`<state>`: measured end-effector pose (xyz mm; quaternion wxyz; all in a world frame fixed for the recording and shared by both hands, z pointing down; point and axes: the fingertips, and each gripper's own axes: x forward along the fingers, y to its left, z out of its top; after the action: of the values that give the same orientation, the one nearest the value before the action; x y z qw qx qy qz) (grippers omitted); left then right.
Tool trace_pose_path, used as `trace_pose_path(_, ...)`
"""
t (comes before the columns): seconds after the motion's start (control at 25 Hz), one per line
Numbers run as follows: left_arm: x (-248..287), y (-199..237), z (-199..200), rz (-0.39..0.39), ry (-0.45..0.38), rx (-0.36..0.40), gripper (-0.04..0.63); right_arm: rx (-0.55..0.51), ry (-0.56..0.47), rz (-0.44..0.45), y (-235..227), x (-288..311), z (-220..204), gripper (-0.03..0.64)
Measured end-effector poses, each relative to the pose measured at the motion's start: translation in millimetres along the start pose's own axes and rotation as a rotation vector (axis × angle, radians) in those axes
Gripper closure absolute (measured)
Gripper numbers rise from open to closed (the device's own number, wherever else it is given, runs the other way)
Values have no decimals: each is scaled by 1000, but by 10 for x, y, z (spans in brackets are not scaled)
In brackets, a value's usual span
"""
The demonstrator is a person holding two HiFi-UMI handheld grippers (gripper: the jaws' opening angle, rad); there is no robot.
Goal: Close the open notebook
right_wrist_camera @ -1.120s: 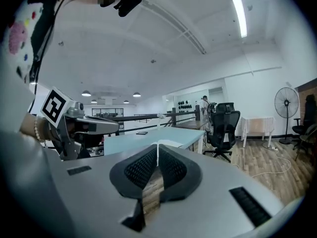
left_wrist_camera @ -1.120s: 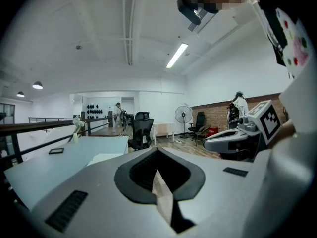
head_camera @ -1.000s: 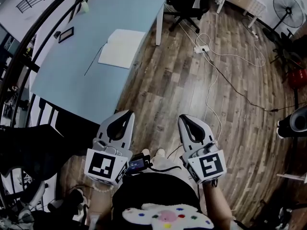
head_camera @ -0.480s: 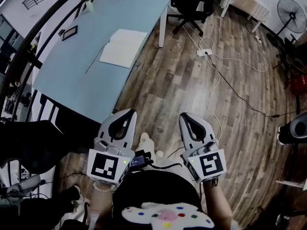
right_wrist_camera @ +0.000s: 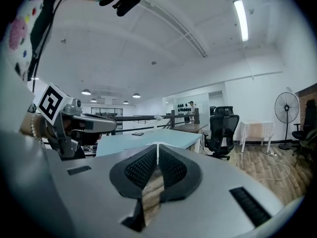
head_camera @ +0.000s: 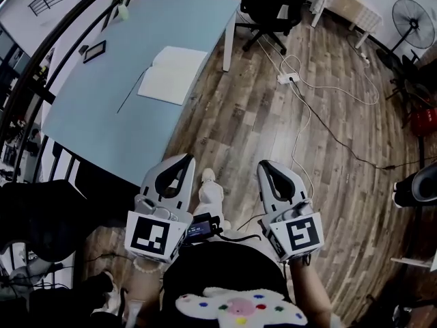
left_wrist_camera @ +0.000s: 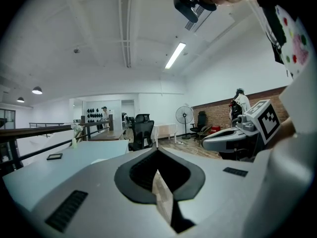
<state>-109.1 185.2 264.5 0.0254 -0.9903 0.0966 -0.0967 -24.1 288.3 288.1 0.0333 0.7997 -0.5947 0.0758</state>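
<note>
Notebook (head_camera: 172,75) is seen lying open and untouched by the right edge of the table (head_camera: 102,108), toward its far corner, well apart from the left gripper (head_camera: 185,158) and right gripper (head_camera: 263,165), both shut on nothing, so nothing is judged done yet.

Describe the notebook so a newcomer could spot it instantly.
The pale-blue rectangular table fills the head view's upper left. Near its right edge lies the open white notebook, the only large white thing there; the small dark flat device is much smaller.
</note>
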Motion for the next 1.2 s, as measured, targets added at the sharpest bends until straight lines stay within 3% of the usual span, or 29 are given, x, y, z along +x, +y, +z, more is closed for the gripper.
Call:
trace_pose_path(0.64,1126,972,206,-25,-9,-4,578,14,49,-39,-566,1233,210,580)
trace_pose_path(1.2,1854,1919,340,6,15,-50,578,-6,96,16,-767,2488,492,580)
